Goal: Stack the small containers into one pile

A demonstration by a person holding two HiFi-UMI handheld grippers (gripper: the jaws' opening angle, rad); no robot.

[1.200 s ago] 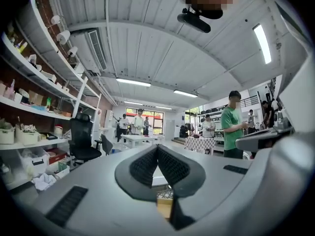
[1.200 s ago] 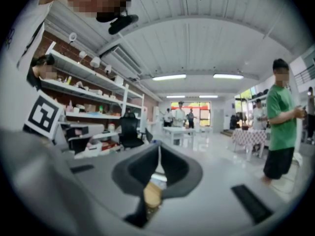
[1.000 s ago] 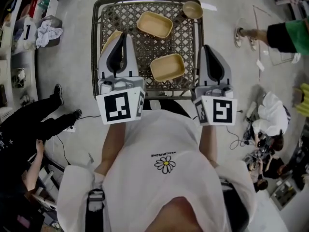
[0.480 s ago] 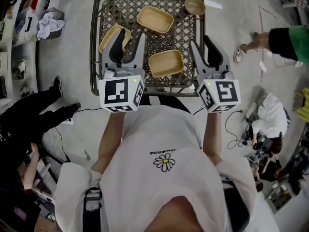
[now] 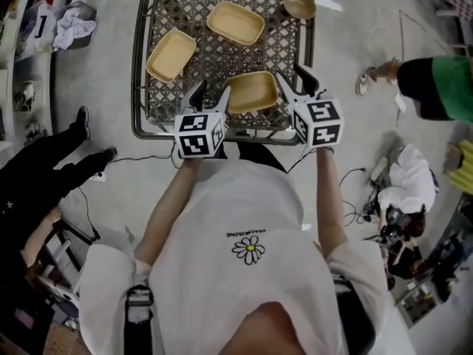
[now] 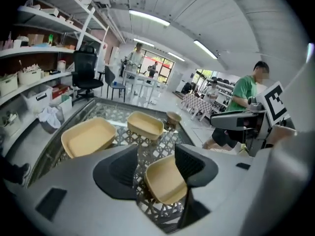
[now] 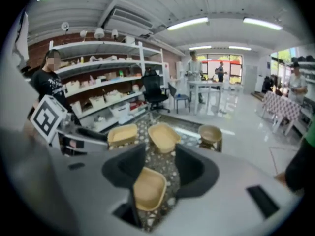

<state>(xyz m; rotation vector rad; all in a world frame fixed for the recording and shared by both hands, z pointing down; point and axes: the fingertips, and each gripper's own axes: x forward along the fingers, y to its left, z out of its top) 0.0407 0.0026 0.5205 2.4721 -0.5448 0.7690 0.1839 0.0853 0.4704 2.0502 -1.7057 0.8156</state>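
Three tan rectangular containers lie on a metal lattice table [image 5: 145,87]: one at the left [image 5: 171,54], one at the back [image 5: 236,22] and a near one [image 5: 252,91]. My left gripper [image 5: 208,97] hangs open just off the near container's left corner. My right gripper [image 5: 294,81] hangs open at its right edge. Both pairs of jaws have just been opening, and no pad touches anything. In the left gripper view the near container [image 6: 165,181] shows in the gap of the left gripper [image 6: 155,168]. The right gripper view also shows it [image 7: 147,188], below the right gripper [image 7: 160,168].
A small round brown bowl [image 5: 299,4] stands at the table's back right corner. A person in green [image 5: 432,87] stands to the right, and a person in black [image 5: 44,168] to the left. Shelves [image 6: 34,77] and an office chair [image 6: 86,73] line the left side.
Both grippers have dropped towards the table and tipped downward. Their jaws, together a second ago, now stand wide apart. The left container, half hidden before, shows fully.
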